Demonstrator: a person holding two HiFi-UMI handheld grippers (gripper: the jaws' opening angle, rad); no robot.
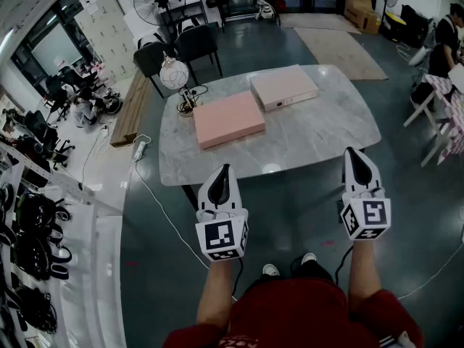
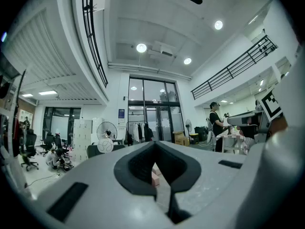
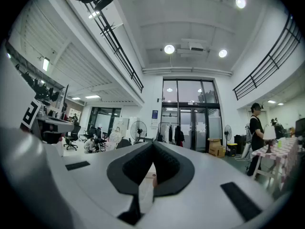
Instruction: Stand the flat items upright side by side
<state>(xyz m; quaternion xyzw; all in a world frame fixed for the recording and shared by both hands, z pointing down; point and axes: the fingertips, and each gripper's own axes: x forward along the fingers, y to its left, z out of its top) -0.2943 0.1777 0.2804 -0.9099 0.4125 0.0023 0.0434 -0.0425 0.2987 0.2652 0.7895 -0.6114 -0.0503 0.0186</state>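
Observation:
Two flat boxes lie on the marble table (image 1: 319, 133) in the head view: a pink box (image 1: 228, 118) near the middle and a paler pink box (image 1: 284, 87) behind it to the right. Both lie flat, a small gap apart. My left gripper (image 1: 224, 170) hovers at the table's front edge, jaws together and empty. My right gripper (image 1: 353, 152) is level with it further right, also shut and empty. In the left gripper view the gripper (image 2: 155, 143) shows a sliver of pink box (image 2: 154, 175) beyond its jaws. The right gripper (image 3: 153, 143) points at the table too.
A small round white fan (image 1: 174, 72) and tangled cables (image 1: 190, 100) sit on the table's far left corner. Two dark chairs (image 1: 177, 49) stand behind it. A person (image 1: 442, 42) stands by a checkered table at the far right. A power strip (image 1: 139, 149) lies on the floor left.

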